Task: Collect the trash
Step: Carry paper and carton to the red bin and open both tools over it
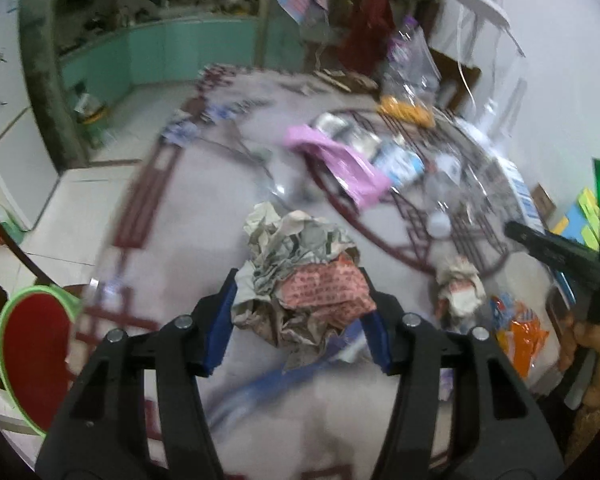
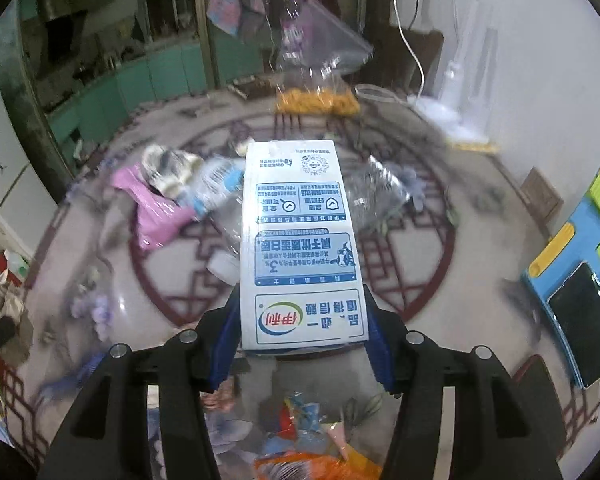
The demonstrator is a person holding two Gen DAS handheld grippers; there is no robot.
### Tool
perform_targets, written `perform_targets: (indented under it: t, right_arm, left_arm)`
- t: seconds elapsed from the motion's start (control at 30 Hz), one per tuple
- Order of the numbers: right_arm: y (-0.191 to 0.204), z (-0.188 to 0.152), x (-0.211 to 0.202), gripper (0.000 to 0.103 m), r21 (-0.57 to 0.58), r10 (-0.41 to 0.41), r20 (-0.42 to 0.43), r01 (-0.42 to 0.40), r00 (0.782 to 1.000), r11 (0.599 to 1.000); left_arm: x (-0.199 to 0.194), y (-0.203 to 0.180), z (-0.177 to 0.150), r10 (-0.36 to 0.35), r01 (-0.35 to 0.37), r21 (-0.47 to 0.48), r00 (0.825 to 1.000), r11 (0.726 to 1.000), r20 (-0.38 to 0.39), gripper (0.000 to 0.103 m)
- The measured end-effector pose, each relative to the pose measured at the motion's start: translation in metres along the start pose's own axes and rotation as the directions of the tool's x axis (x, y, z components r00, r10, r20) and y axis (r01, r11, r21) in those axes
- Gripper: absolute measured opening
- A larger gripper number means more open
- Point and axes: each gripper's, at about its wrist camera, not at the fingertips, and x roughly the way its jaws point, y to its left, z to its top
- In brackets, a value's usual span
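My left gripper (image 1: 298,280) is shut on a big wad of crumpled newspaper (image 1: 296,240), which is pressed between the blue pads above the round patterned table (image 1: 172,240). My right gripper (image 2: 301,296) is shut on a white and blue milk carton (image 2: 300,220) that sticks out lengthwise past the fingertips. In the left wrist view the right gripper's black body (image 1: 556,256) shows at the far right, with a hand below it. More trash lies on the table: a pink plastic bag (image 1: 340,160), a smaller paper wad (image 1: 460,284), an orange wrapper (image 1: 520,332) and a clear bottle (image 1: 440,196).
A clear bag holding orange pieces (image 2: 320,76) stands at the table's far side. A phone (image 2: 584,312) rests on a blue and yellow box at the right. A white fan base (image 2: 452,96) sits by the wall. A red, green-rimmed object (image 1: 36,352) is at the left.
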Motion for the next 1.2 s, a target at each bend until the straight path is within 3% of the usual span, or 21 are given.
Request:
perform_targets:
  t: [0.3, 0.7, 0.93, 1.2]
  right_arm:
    - [0.043, -0.002, -0.039, 0.053, -0.024, 0.091, 0.098, -0.089, 0.991, 0.996]
    - [0.157, -0.026, -0.049, 0.053, -0.182, 0.225, 0.069, -0.209, 0.972, 0.961]
    - [0.213, -0.034, -0.049, 0.053, -0.264, 0.289, 0.035, -0.270, 0.957, 0.926]
    - [0.284, -0.046, -0.042, 0.053, -0.338, 0.383, -0.047, -0.376, 0.922, 0.863]
  left_arm:
    - [-0.029, 0.044, 0.009, 0.063, -0.057, -0.061, 0.994, 0.996, 0.087, 0.054]
    - [-0.063, 0.089, 0.012, 0.054, -0.027, -0.163, 0.986, 0.986, 0.159, 0.055]
    - [-0.073, 0.136, 0.004, 0.102, -0.061, -0.261, 0.984, 0.963, 0.146, 0.055]
    - [-0.084, 0.193, -0.014, 0.257, -0.215, -0.327, 0.962, 0.920, 0.092, 0.055]
